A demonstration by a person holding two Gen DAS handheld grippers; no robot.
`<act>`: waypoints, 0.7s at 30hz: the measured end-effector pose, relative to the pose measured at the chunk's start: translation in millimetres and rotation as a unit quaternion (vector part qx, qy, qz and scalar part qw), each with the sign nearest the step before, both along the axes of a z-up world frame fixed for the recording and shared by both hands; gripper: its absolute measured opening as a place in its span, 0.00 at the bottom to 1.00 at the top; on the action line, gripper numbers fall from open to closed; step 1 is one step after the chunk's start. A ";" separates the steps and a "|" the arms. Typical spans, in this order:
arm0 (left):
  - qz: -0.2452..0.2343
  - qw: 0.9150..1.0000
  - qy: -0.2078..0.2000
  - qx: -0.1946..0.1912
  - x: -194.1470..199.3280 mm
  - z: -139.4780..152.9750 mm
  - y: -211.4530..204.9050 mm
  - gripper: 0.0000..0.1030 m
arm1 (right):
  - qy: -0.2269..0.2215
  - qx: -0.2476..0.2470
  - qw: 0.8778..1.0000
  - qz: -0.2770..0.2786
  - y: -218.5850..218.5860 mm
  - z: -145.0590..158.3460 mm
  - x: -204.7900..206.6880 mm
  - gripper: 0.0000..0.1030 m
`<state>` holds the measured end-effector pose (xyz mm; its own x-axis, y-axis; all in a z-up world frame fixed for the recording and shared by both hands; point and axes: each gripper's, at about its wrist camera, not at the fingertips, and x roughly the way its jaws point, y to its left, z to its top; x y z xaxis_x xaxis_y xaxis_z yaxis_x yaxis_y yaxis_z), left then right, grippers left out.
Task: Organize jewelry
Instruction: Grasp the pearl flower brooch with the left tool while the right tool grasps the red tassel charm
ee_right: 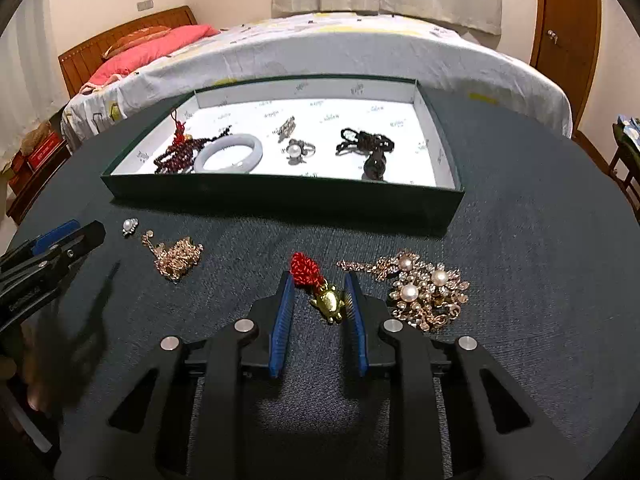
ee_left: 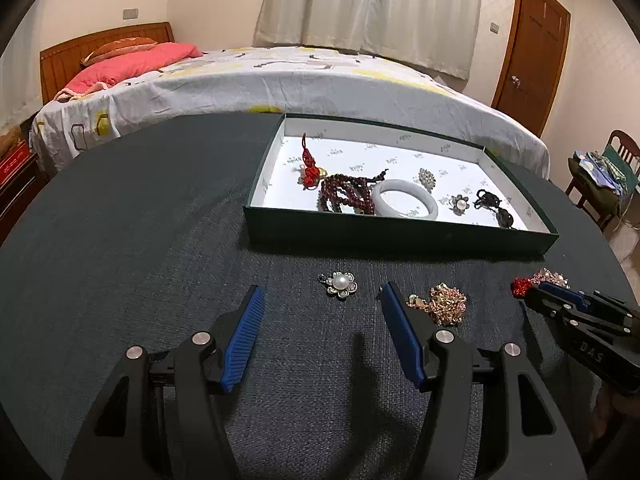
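Gold turtle charm on a red knotted cord (ee_right: 326, 300) lies on the dark cloth table (ee_right: 520, 240), near its front edge, between our right gripper (ee_right: 320, 304)'s narrowed, not yet pinching pads. Small, hard, slippery: we'd clamp the metal body, not the limp cord. Our left gripper (ee_left: 320, 312) gapes empty.

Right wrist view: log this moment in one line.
right gripper around charm, pads not pressing | left gripper open, empty | box holds bangle
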<state>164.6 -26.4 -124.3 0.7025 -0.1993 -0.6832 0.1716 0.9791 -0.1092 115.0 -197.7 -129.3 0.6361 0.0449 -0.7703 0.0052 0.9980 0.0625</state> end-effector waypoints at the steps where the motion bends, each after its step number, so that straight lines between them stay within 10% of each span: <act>1: 0.000 1.000 0.000 0.000 0.6 -0.2 0.0 0.58 | 0.004 0.001 1.000 0.000 -0.3 -1.2 0.6 0.25; 21: -0.018 0.998 0.062 -0.008 30.2 -12.6 -7.7 0.57 | -0.010 0.015 1.000 0.007 0.9 4.8 -7.5 0.15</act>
